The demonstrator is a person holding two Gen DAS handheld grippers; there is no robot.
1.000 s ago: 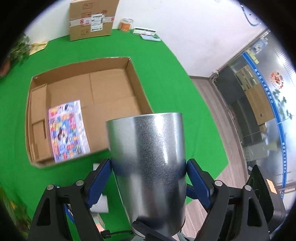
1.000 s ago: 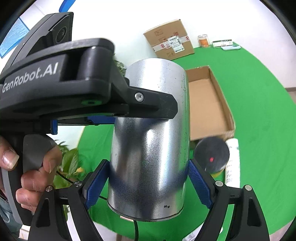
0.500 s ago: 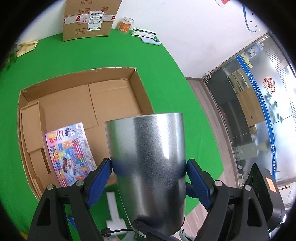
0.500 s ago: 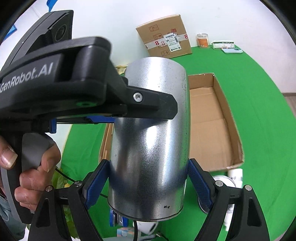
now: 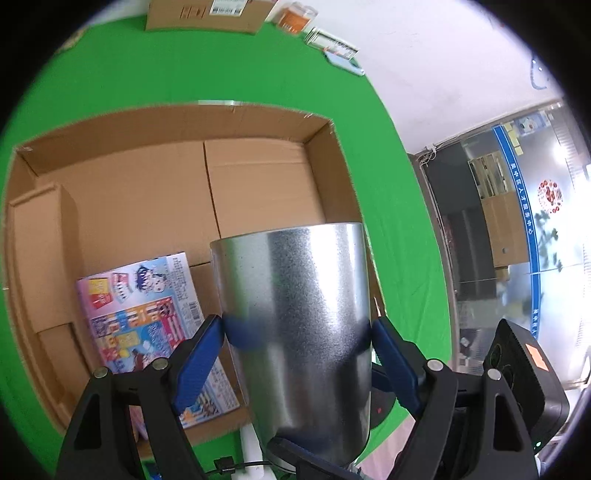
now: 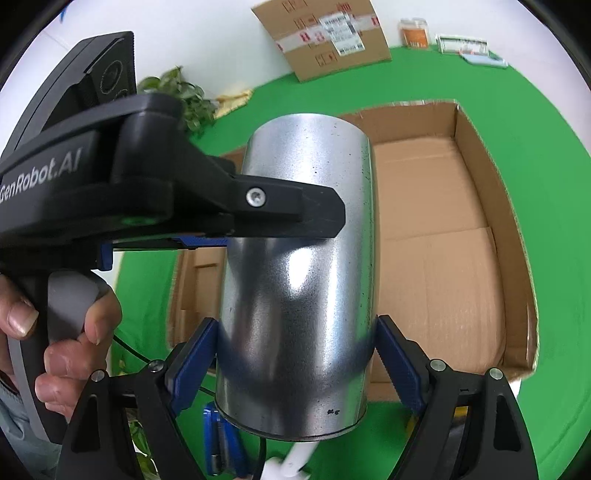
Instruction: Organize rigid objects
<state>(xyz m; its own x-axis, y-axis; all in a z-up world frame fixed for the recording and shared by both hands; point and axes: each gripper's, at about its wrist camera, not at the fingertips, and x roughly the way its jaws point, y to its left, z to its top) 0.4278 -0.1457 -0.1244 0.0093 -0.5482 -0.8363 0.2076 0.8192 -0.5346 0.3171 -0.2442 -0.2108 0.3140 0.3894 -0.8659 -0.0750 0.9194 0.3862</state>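
A shiny metal cylinder (image 5: 299, 325) is held by both grippers at once. My left gripper (image 5: 297, 332) is shut on it, blue pads on both sides. My right gripper (image 6: 295, 339) is shut on the same cylinder (image 6: 299, 266), and the left gripper's black body (image 6: 155, 199) crosses it in the right wrist view. The cylinder hangs above the near edge of an open flat cardboard box (image 5: 258, 184), also seen in the right wrist view (image 6: 461, 258). A colourful printed book (image 5: 147, 317) lies in the box's near left part.
Green cloth (image 5: 147, 74) covers the table. A taped cardboard carton (image 6: 325, 37), an orange jar (image 6: 415, 33) and small flat packs (image 6: 461, 44) stand at the far edge. A plant (image 6: 181, 96) is at far left. White and blue items (image 6: 221, 443) lie below the cylinder.
Both grippers have carried the cylinder forward toward and over the open box, which now looms larger. The grip has not changed.
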